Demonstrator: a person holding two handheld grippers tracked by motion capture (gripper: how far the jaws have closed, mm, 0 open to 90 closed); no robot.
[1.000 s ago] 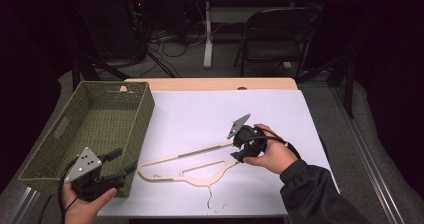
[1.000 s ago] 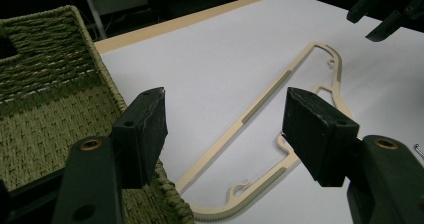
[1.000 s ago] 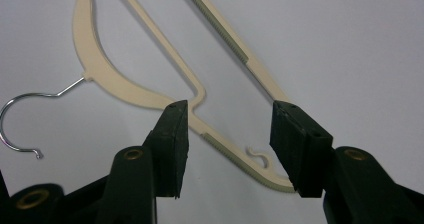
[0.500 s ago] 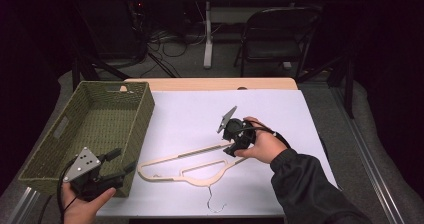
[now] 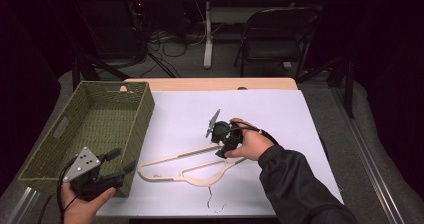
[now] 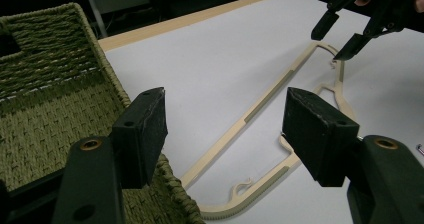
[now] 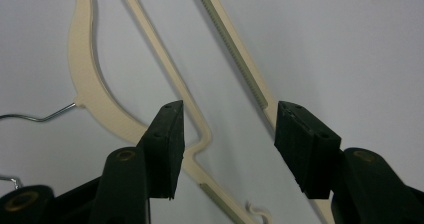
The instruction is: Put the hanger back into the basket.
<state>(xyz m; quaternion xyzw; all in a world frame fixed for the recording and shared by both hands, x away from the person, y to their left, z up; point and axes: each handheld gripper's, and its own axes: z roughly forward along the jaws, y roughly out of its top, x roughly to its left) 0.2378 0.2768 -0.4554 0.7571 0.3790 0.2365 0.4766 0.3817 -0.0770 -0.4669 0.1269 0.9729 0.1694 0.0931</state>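
A cream hanger [image 5: 172, 158] lies flat on the white table [image 5: 270, 109], its wire hook [image 5: 212, 204] pointing toward the front edge. My right gripper [image 5: 223, 149] hovers just above the hanger's right end, pointing down. Its jaws have just been opening and stand open, with the hanger's bars [image 7: 90, 94] on the table below the gap, untouched. My left gripper [image 5: 122, 160] is open and holds nothing at the near corner of the green woven basket [image 5: 145, 109]. In the left gripper view the hanger [image 6: 260, 106] lies ahead, with the right gripper [image 6: 334, 41] over its far end.
The basket [image 6: 60, 34] takes up the table's left side and looks to have nothing in it. A folding chair [image 5: 280, 34], table legs and cables stand on the dark floor behind the table.
The right hand has moved left and slightly down along the hanger, and its jaws have spread a little. The left hand and the hanger have kept still.
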